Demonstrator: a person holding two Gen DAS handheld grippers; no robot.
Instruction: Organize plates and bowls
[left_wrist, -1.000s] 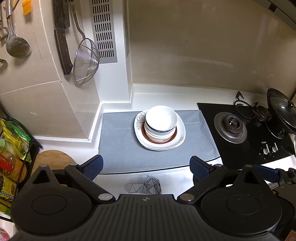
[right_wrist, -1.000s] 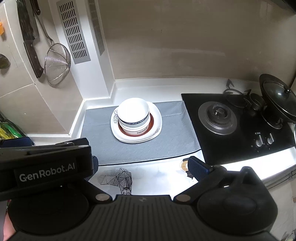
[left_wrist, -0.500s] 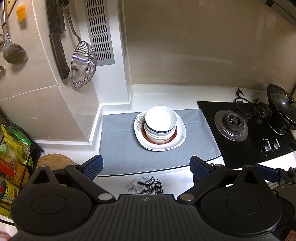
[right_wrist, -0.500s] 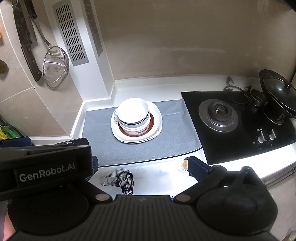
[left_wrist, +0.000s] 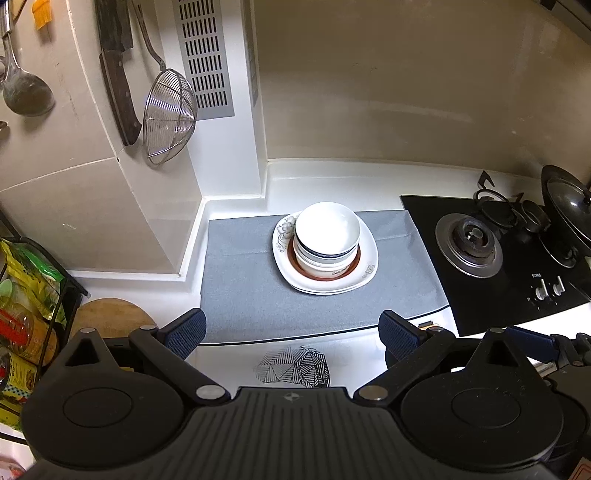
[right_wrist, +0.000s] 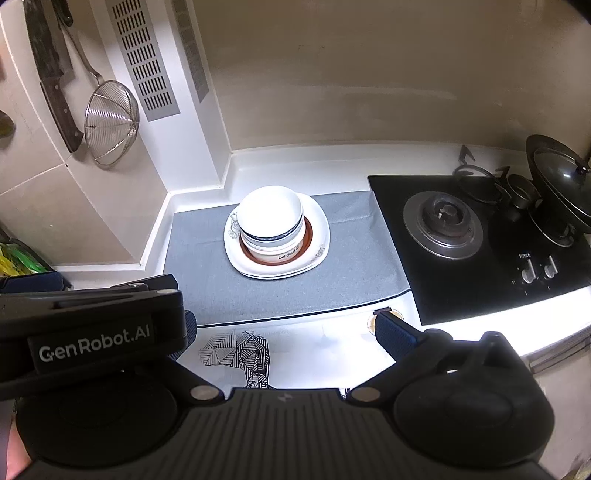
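Note:
A stack of white bowls (left_wrist: 327, 236) (right_wrist: 270, 219) sits on a brown-rimmed plate on top of white flowered plates (left_wrist: 360, 275) (right_wrist: 317, 225), all on a grey mat (left_wrist: 240, 288) (right_wrist: 207, 269). My left gripper (left_wrist: 291, 332) is open and empty, held back from the stack above the mat's near edge. My right gripper (right_wrist: 284, 328) is open and empty, also short of the stack. The left gripper's body (right_wrist: 88, 325) covers the right gripper's left finger in the right wrist view.
A black gas hob (left_wrist: 491, 254) (right_wrist: 465, 236) with a lidded wok (left_wrist: 569, 206) lies right of the mat. A strainer (left_wrist: 168, 114), a cleaver and a ladle hang on the left wall. A wire rack with bottles (left_wrist: 26, 314) and a wooden board (left_wrist: 110, 317) stand at left.
Both views have shifted only slightly; the stack of bowls and plates has not moved and both grippers stay open.

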